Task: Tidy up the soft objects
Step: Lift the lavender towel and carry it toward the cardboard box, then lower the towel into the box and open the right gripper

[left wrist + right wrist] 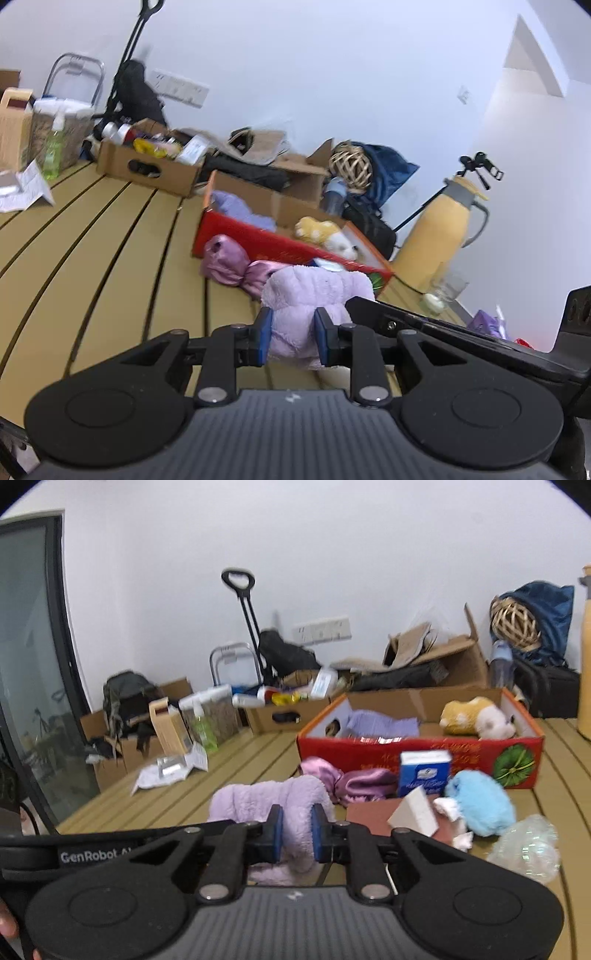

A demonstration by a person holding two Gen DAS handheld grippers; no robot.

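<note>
Both grippers grip one fluffy lilac towel (314,291), which also shows in the right wrist view (273,797). My left gripper (292,334) is shut on one end of it. My right gripper (296,830) is shut on the other end. The towel is held just above the tan slatted table (110,236). Behind it stands a red open cardboard box (417,749) holding a folded purple cloth (384,722) and a yellow and white plush toy (476,716). A pink satin cloth (229,260) lies in front of the box. A blue plush (480,801) lies to the right.
A blue and white carton (424,771), a white wedge (415,812) on a brown pad and a crumpled clear bag (528,845) lie right of the towel. A yellow thermos (439,236) and a glass (443,291) stand right of the box. Cardboard boxes and bags line the wall.
</note>
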